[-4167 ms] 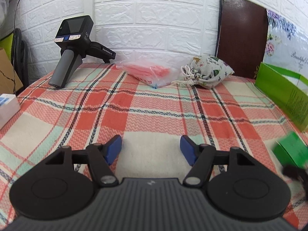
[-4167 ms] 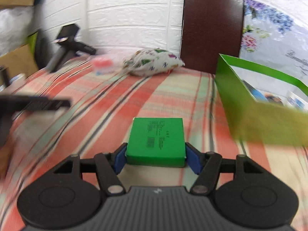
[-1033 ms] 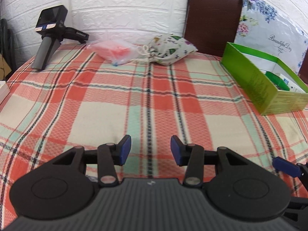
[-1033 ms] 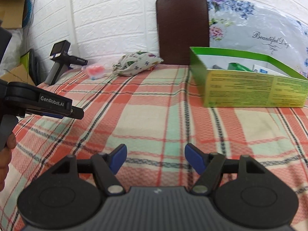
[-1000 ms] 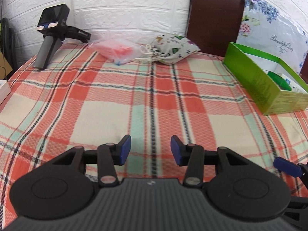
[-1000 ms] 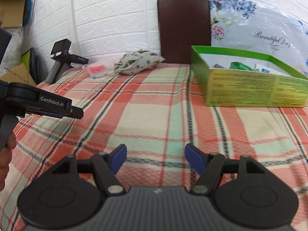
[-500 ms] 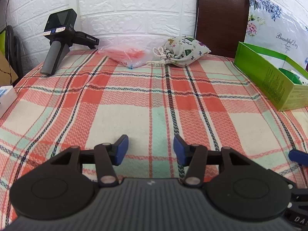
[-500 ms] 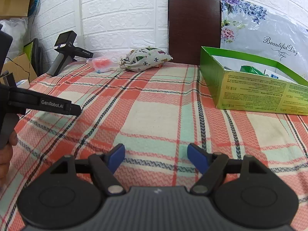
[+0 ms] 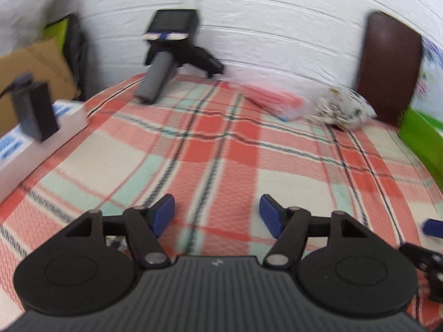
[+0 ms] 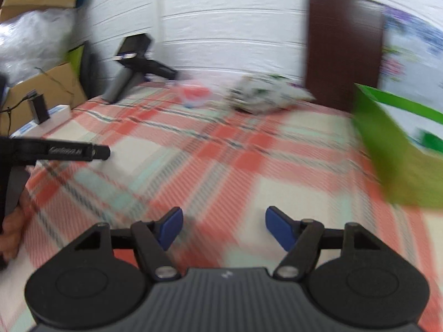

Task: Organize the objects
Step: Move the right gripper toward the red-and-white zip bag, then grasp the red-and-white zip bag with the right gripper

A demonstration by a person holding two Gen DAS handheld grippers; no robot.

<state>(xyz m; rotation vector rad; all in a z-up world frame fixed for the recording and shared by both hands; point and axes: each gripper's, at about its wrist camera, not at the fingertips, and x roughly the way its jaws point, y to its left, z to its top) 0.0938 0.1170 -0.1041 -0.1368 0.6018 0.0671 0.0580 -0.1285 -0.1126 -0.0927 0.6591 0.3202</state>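
both tools are spread wide and hold nothing: left tool (image 9: 217, 212), right tool (image 10: 223, 228); the green box (image 10: 393, 149) at the right already holds a green packet (image 10: 431, 141); the pink bag (image 9: 272, 101) and printed pouch (image 9: 347, 109) lie at the tabletop's (image 9: 221, 144) far edge, seemingly left to sort.

No readable text; white lettering on the left tool (image 10: 55, 152) arm is blurred, as are box labels.

Both the left gripper (image 9: 216, 215) and right gripper (image 10: 224, 229) have matte black linkage arms, round black discs, silver pivot screws and blue fingertip pads (image 10: 172, 227). A ribbed grey housing fills each frame's bottom.
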